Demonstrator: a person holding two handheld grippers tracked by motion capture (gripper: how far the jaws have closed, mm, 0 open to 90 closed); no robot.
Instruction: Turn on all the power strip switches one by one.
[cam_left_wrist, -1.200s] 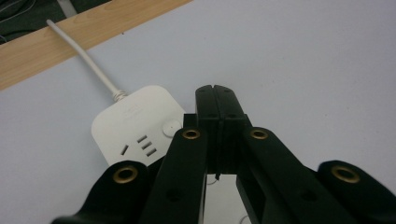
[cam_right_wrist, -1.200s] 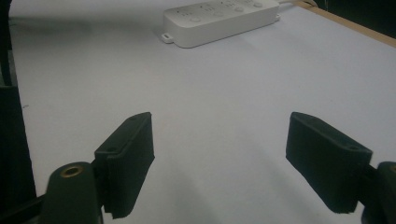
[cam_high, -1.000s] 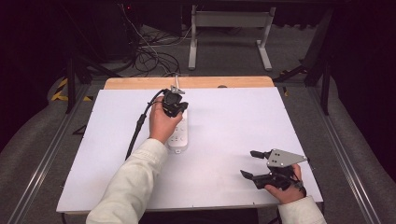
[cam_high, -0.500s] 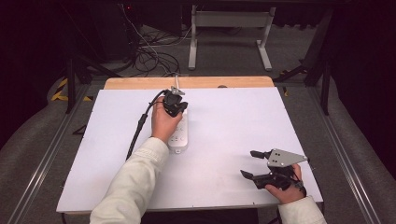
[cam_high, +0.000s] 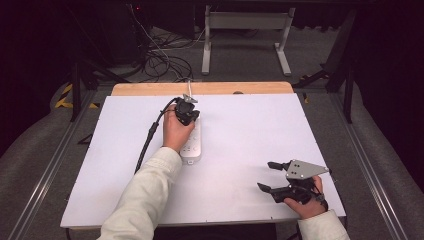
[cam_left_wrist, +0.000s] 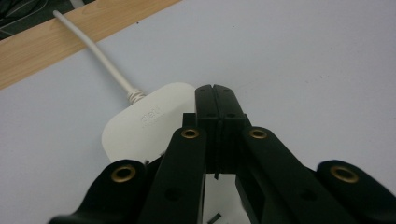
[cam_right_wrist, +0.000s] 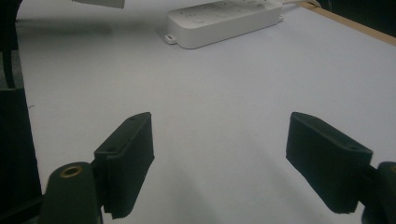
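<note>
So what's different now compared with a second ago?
The left gripper, jaws shut and empty, has sunk slightly toward the cord end of the white power strip. The strip itself hasn't shifted, and the right gripper stays open near the table's front edge.

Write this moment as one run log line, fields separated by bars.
left tool: shut, empty, over power strip cord end | right tool: open, empty, apart | strip: flat on white table

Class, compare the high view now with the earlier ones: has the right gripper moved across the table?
No. The right gripper sits at the same spot beside the near right corner of the white table, jaws apart as before.
</note>
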